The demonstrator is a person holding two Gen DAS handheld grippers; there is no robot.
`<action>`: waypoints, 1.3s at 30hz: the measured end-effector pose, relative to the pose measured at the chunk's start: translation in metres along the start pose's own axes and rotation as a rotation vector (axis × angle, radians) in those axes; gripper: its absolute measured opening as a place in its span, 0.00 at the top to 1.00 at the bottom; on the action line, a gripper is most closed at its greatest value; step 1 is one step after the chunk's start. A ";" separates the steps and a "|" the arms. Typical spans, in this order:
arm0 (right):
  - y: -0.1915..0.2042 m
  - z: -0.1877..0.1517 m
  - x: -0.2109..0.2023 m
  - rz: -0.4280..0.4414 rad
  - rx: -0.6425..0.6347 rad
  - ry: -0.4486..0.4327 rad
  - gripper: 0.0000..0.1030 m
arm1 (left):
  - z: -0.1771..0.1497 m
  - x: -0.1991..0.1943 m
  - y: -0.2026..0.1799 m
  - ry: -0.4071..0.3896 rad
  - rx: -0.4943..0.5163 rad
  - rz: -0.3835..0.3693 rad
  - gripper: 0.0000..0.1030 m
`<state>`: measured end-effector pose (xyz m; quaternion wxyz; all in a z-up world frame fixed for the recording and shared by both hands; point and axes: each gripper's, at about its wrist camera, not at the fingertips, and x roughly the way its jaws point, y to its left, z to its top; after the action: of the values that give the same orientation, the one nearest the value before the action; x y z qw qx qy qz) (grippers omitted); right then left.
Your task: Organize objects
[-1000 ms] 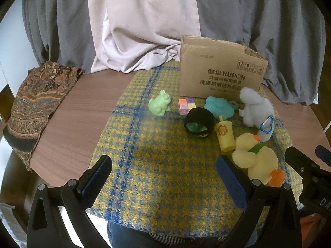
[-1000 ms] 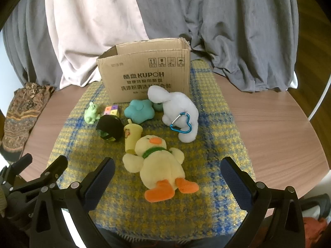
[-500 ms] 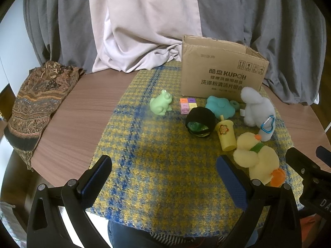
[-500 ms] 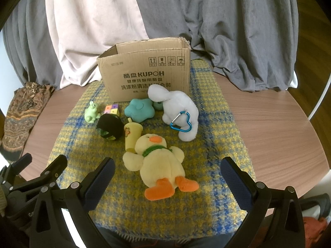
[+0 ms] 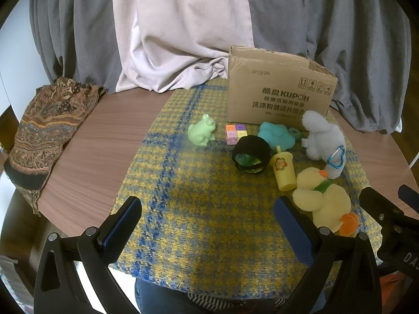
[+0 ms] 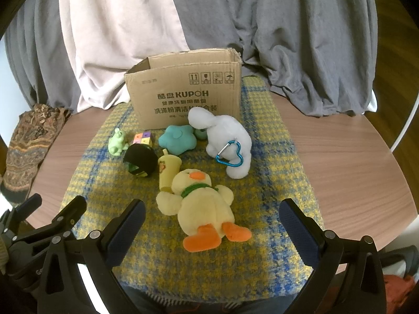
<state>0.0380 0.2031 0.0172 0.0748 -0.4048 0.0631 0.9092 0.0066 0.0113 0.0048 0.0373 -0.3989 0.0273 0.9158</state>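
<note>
Between the spread fingers of the right gripper, which hold nothing, the yellow plush duck lies on its back, its long axis running away from the fingers: orange feet toward them, head and beak toward the cardboard box at the far side of the checked cloth. The duck's head touches the yellow toy cup, which stands upright just left of it. Beyond, a white plush rabbit with a blue heart-shaped carabiner leans ahead and right of the duck; a teal star plush, a black ball, a coloured cube and a green frog form a row in front of the box, ahead and left of the fingers. The left gripper likewise stands wide apart and empty over bare cloth, with the duck just outside its right finger and the frog well ahead. Compared with a second ago the toys lie where they were; the left view has shifted only slightly. The cloth covers a round wooden worktop, with a patterned brown fabric at its left edge.
</note>
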 end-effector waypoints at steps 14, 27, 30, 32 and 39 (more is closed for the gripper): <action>-0.001 -0.003 0.007 0.029 -0.001 0.005 0.01 | -0.005 0.006 0.005 -0.015 -0.028 0.016 0.00; -0.002 -0.014 0.042 0.018 -0.008 0.034 0.01 | -0.018 0.033 0.003 -0.011 -0.037 0.028 0.00; -0.001 -0.017 0.053 0.015 -0.015 0.045 0.01 | -0.023 0.043 0.003 -0.001 -0.043 0.014 0.00; -0.001 -0.019 0.059 0.016 -0.017 0.056 0.01 | -0.024 0.048 0.002 0.006 -0.039 0.008 0.00; 0.000 -0.028 0.083 0.014 -0.027 0.108 0.01 | -0.032 0.063 0.002 0.024 -0.045 0.030 0.00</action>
<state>0.0034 0.2053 -0.0631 0.0595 -0.4539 0.0577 0.8872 -0.0133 0.0096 -0.0635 0.0142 -0.4100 0.0130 0.9119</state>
